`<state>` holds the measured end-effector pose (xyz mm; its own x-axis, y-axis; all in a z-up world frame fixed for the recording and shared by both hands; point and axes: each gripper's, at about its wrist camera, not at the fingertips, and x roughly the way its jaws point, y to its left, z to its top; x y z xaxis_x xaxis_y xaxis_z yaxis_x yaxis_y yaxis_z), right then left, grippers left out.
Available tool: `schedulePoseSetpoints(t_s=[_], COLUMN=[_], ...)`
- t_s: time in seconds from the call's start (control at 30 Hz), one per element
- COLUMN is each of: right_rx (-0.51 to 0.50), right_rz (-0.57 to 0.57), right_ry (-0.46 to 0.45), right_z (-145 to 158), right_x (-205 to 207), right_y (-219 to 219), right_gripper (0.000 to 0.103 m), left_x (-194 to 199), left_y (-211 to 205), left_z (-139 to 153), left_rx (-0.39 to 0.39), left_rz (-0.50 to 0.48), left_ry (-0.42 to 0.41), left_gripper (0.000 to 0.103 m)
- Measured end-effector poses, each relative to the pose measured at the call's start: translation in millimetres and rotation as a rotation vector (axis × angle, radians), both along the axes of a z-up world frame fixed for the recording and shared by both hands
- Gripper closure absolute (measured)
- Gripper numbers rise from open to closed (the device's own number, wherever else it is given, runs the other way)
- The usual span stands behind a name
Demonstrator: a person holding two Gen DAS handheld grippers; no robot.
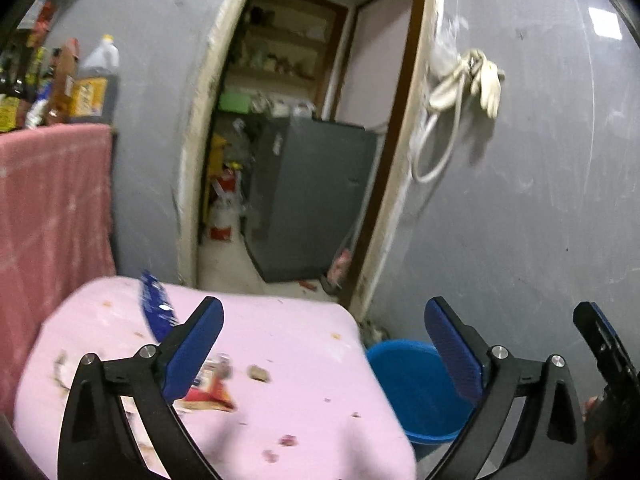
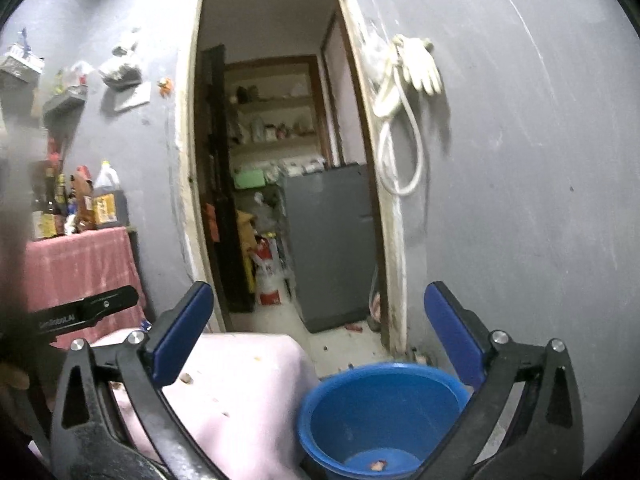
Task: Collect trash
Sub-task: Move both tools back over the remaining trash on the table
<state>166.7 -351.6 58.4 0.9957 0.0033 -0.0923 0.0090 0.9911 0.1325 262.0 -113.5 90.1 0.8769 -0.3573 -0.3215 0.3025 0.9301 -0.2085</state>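
Note:
A pink-covered table (image 1: 288, 344) carries litter: a blue wrapper (image 1: 156, 308) at its far left, a red and white wrapper (image 1: 208, 392) partly behind my left finger, a brown lump (image 1: 258, 374) and small scraps. A blue bucket (image 1: 416, 392) stands on the floor to the table's right. My left gripper (image 1: 323, 306) is open and empty, held above the table. In the right wrist view my right gripper (image 2: 319, 290) is open and empty, above the table's corner and the blue bucket (image 2: 380, 412). A small scrap (image 2: 378, 465) lies in the bucket's bottom.
A doorway ahead opens onto a grey fridge (image 2: 332, 244), a fire extinguisher (image 2: 266, 276) and shelves. Bottles (image 1: 96, 84) stand on a red-draped stand (image 1: 52, 208) at the left. Gloves and a white hose (image 2: 404, 112) hang on the grey wall.

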Motion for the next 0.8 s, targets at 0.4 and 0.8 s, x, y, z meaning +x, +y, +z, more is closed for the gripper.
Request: schedulePoseSetpoints(t_s=[0.4,0.8], right_rx=[-0.085,-0.117], right_rz=[0.133,0.242], right_ry=[-0.141,-0.135], right_z=[26,14], right_x=[-17,1], right_y=[81,138], right_gripper=[0.0,0.0], left_x=[-56,-65], left_y=[89,151], left_z=[15,-7], left_rx=[0.017,0.063], left_rz=[0.147,0.263], left_ry=[-0.125,-0.142], left_gripper=[0.002,0.002])
